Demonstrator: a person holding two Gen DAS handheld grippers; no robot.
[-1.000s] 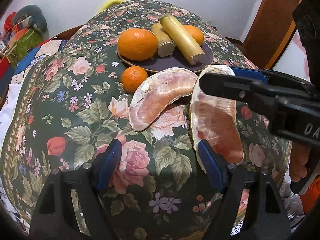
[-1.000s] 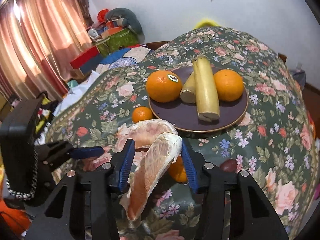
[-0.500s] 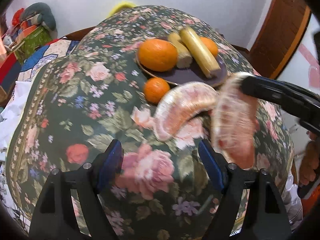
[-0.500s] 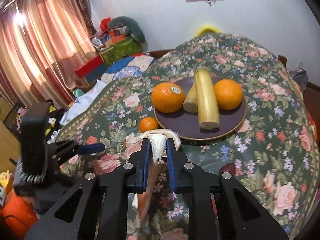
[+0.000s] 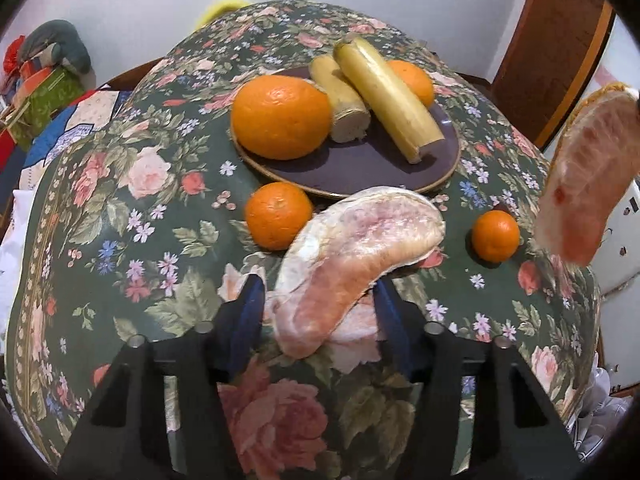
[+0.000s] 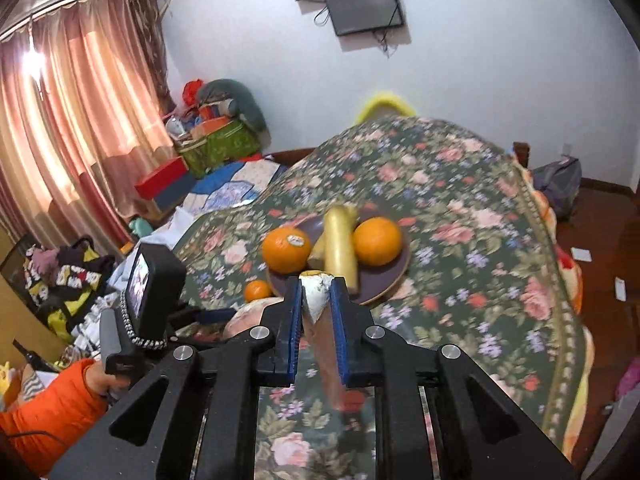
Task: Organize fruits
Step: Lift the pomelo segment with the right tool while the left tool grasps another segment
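Two peeled pomelo segments in play: one (image 6: pixel 320 320) clamped at its pithy tip in the right hand-held gripper (image 6: pixel 317 312), raised at frame centre; the other (image 5: pixel 352 264) lying on the floral surface (image 5: pixel 120 240), lower centre, between the just-narrowing, not visibly pressing blue pads (image 5: pixel 244 320) of the left hand-held gripper (image 5: pixel 320 320). Probably soft, light, easily torn; best taken across the thick middle. Beyond, upper centre, plate (image 5: pixel 360 168) of oranges.

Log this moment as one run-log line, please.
right tongs: shut on lifted pomelo wedge | left tongs: just closing around table pomelo wedge, contact unclear | plate: oranges, bananas
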